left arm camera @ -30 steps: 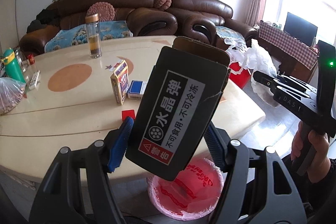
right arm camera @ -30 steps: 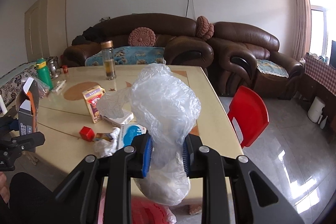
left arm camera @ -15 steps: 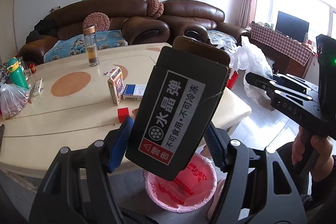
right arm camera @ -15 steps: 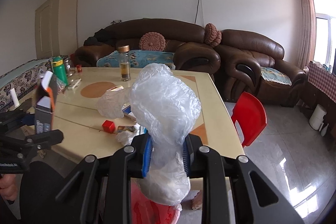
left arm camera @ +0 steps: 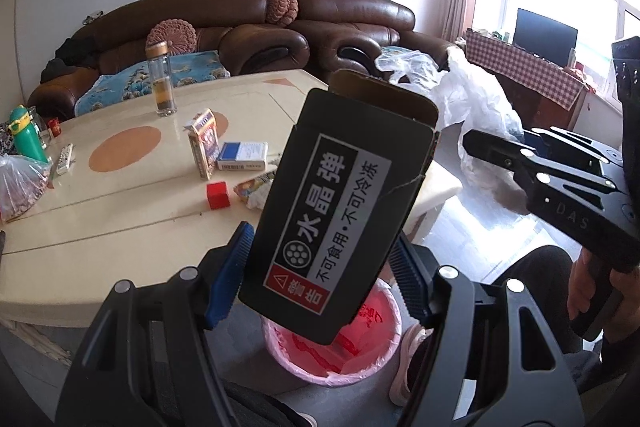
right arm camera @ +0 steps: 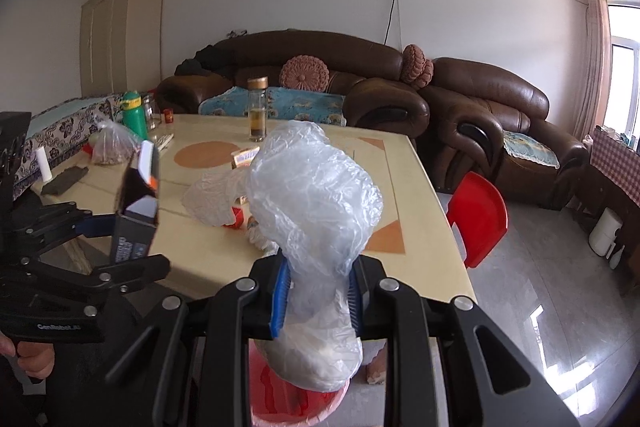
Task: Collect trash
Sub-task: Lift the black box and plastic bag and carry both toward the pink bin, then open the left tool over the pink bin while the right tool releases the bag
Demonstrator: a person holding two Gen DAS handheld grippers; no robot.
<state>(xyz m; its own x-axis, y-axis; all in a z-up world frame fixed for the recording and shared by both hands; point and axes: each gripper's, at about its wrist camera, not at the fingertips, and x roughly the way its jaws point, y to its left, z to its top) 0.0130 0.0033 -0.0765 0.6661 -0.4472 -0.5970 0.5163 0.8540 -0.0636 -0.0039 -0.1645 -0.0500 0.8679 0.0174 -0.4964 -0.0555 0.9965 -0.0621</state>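
Note:
My left gripper (left arm camera: 320,275) is shut on a black cardboard box (left arm camera: 340,195) with Chinese print, held above a bin lined with a pink bag (left arm camera: 332,351) on the floor by the table. My right gripper (right arm camera: 316,295) is shut on a crumpled clear plastic bag (right arm camera: 312,195), held over the same red bin (right arm camera: 296,403). The right gripper and its bag (left arm camera: 480,107) show at the right of the left wrist view. The left gripper with the box (right arm camera: 136,211) shows at the left of the right wrist view.
The cream table (left arm camera: 100,227) holds a red cube (left arm camera: 218,195), a card box (left arm camera: 204,143), a blue-and-white pack (left arm camera: 243,155), a wrapper (left arm camera: 256,187), a glass bottle (left arm camera: 160,79), a green bottle (left arm camera: 24,135). A red chair (right arm camera: 476,215) stands by the table. Brown sofas stand behind.
Both grippers have drawn back from the table and moved over the bin, keeping their hold. The table looks farther off and the bin sits more under the box.

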